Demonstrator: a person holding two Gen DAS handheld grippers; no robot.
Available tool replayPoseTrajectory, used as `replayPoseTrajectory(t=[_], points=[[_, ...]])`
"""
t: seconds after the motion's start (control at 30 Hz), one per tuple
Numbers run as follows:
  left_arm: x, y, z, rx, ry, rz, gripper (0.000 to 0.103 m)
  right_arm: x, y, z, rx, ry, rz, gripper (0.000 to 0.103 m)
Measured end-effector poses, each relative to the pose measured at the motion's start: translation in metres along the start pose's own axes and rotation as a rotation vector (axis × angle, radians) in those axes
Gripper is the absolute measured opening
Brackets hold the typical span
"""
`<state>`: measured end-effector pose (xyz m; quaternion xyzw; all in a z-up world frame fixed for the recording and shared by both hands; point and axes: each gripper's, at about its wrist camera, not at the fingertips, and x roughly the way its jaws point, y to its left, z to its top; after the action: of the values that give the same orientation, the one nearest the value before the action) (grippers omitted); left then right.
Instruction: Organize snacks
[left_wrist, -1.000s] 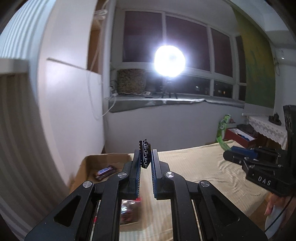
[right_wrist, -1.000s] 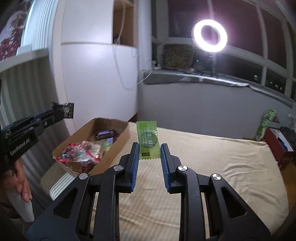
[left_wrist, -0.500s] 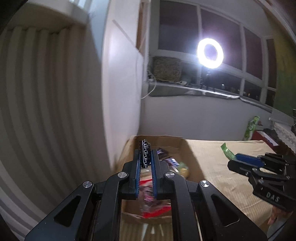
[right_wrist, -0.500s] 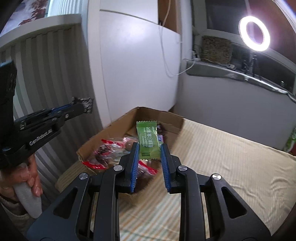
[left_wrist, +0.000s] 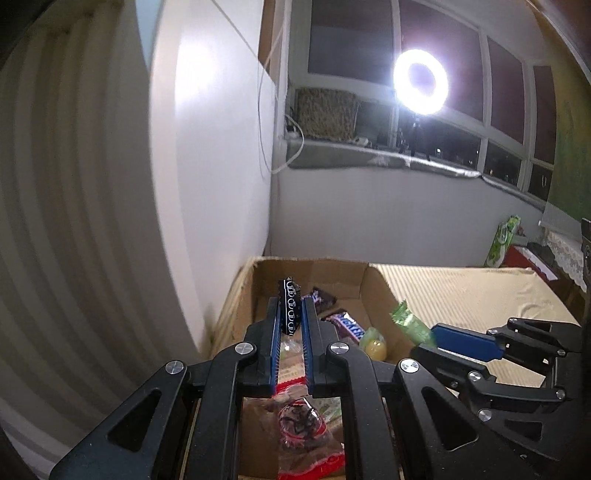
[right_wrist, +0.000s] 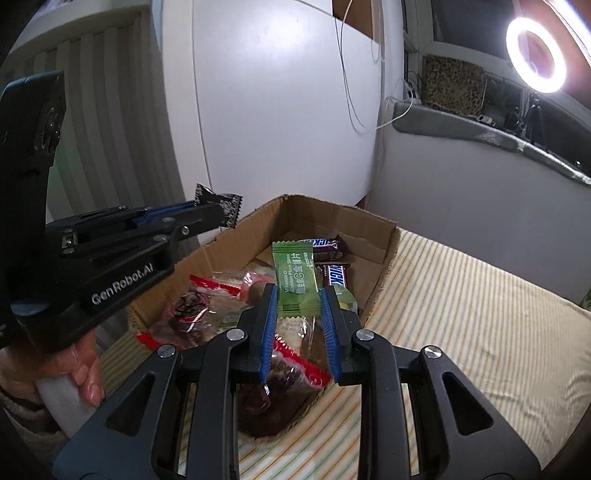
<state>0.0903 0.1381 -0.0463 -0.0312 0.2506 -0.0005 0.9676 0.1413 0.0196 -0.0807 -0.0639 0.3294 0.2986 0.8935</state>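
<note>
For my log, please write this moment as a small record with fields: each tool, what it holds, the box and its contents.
left tool: shut on black packet, above the box
right tool: shut on green packet, above the box
cardboard box: open, on striped bedcover
box contents: Snickers bars, red-edged clear bags, other snacks

A lit ring light (left_wrist: 420, 82) is seen before dark windows (left_wrist: 351, 40), standing on a grey sill (left_wrist: 388, 162). A woven basket (left_wrist: 327, 114) is set on that sill, beside a white cable (left_wrist: 266, 122) hung down the white wall panel (right_wrist: 280, 110). A striped bed cover (right_wrist: 461, 314) is spread below.
</note>
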Motion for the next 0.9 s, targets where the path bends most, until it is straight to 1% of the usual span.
replayPoseTrajectory(t=[0.07,0.13,0.17,0.23,0.27,0.3,0.37,0.43,0.5,0.53,0.57,0.6,0.67,0.73,0.8,0.9], points=[[0.009,-0.001,-0.002,0.004,0.020,0.000,0.009,0.009,-0.003,0.000,-0.003,0.005,-0.007,0.025],[0.018,-0.003,-0.001,0.012,0.037,0.008,0.009,0.017,-0.005,-0.001,-0.013,0.009,-0.019,0.042],[0.022,-0.003,-0.001,0.016,0.042,0.017,0.012,0.019,-0.006,-0.002,-0.012,0.010,-0.022,0.055],[0.026,-0.003,0.001,0.019,0.048,0.043,0.046,0.019,-0.009,-0.004,-0.004,-0.001,-0.017,0.056],[0.025,-0.003,0.001,0.013,0.038,0.057,0.078,0.017,-0.011,-0.005,-0.001,-0.007,-0.021,0.056],[0.019,-0.003,0.001,0.006,0.004,0.057,0.084,0.017,-0.012,-0.004,0.002,-0.010,-0.024,0.056],[0.011,-0.004,0.003,0.012,-0.018,0.065,0.084,0.014,-0.012,-0.004,0.001,-0.012,-0.025,0.056],[0.003,-0.006,0.004,0.026,-0.023,0.082,0.084,0.007,-0.009,-0.004,-0.008,-0.029,-0.039,0.059],[-0.003,-0.007,0.007,0.033,-0.034,0.088,0.084,-0.003,-0.003,-0.005,-0.017,-0.048,-0.049,0.073],[-0.008,-0.008,0.008,0.037,-0.039,0.091,0.084,-0.007,-0.001,-0.004,-0.018,-0.056,-0.052,0.078],[-0.012,-0.008,0.008,0.038,-0.045,0.095,0.084,-0.012,0.001,-0.003,-0.020,-0.064,-0.057,0.089],[-0.018,-0.007,0.009,0.037,-0.053,0.102,0.084,-0.017,0.004,-0.002,-0.023,-0.077,-0.066,0.097],[-0.027,-0.006,0.010,0.035,-0.065,0.115,0.084,-0.027,0.009,-0.001,-0.033,-0.099,-0.083,0.102],[-0.037,-0.004,0.011,0.031,-0.076,0.129,0.085,-0.038,0.015,-0.003,-0.038,-0.117,-0.111,0.103],[-0.043,0.000,0.011,0.021,-0.083,0.143,0.089,-0.048,0.017,-0.005,-0.031,-0.132,-0.136,0.103],[-0.054,0.003,0.011,0.008,-0.093,0.157,0.091,-0.064,0.014,-0.011,0.009,-0.156,-0.179,0.103]])
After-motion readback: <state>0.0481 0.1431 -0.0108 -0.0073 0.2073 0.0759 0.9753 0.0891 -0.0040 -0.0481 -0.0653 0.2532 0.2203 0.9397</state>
